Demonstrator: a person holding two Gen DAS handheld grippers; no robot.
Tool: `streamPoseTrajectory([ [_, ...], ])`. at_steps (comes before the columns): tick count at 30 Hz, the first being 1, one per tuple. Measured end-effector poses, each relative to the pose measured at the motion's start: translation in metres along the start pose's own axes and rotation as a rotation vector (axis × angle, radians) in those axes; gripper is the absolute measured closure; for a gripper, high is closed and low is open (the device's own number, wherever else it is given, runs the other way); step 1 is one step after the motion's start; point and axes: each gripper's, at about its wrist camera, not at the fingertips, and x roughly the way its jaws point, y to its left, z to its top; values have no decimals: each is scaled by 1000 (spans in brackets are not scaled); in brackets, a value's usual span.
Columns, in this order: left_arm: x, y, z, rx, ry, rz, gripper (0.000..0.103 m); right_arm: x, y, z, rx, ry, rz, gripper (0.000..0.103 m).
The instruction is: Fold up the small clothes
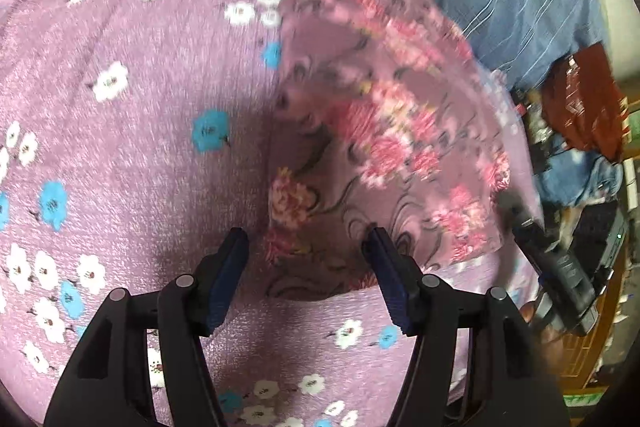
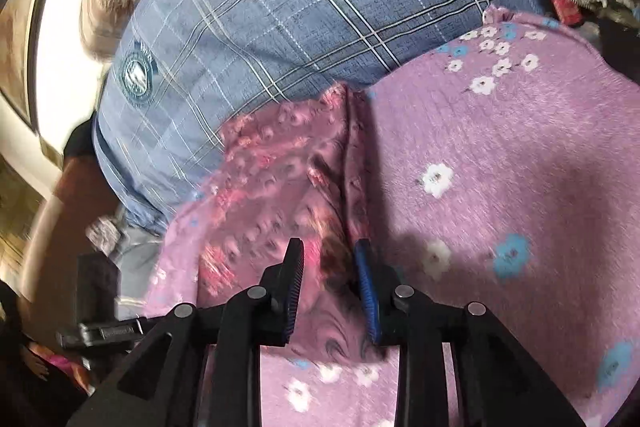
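while the small rose-print garment (image 1: 380,115) lies on the mauve flowered sheet (image 1: 120,107), toward one o'clock of the left gripper (image 1: 306,247), that gripper gapes empty; the right gripper (image 2: 328,259), half parted, straddles a raised fold, probably to pinch it.

A blue plaid bedsheet (image 2: 280,27) carries everything, showing bare ahead of the right claw (image 2: 329,291) and to its left. Directly on it lies a purple cloth (image 1: 120,107) printed with white and blue flowers, spreading under both claws, to the left of the left claw (image 1: 306,281).
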Motion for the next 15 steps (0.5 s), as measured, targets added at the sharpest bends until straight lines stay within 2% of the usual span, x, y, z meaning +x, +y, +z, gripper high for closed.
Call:
streamPoseTrajectory([
  [2,-7,0,-3,11,-9,-12,41,22,6,-6,-78,106,-120,79],
  [4,-12,0,2,18,-17,-64,41,17,10,-3,-100,76,-133,76],
  [5,-18,2,6,14,-33,-76,41,12,11,2,-91,63,-132,74],
  [8,-30,12,27,-18,-78,-81,41,-7,16,31,-49,-57,-75,73],
  [9,-27,13,39,-36,-82,-72,41,-6,16,48,-21,-75,-51,69],
  [11,-22,15,60,-54,-78,-54,41,9,14,71,10,-71,-16,61],
  [15,1,5,112,-85,-51,-18,41,62,17,111,65,-25,-31,59],
])
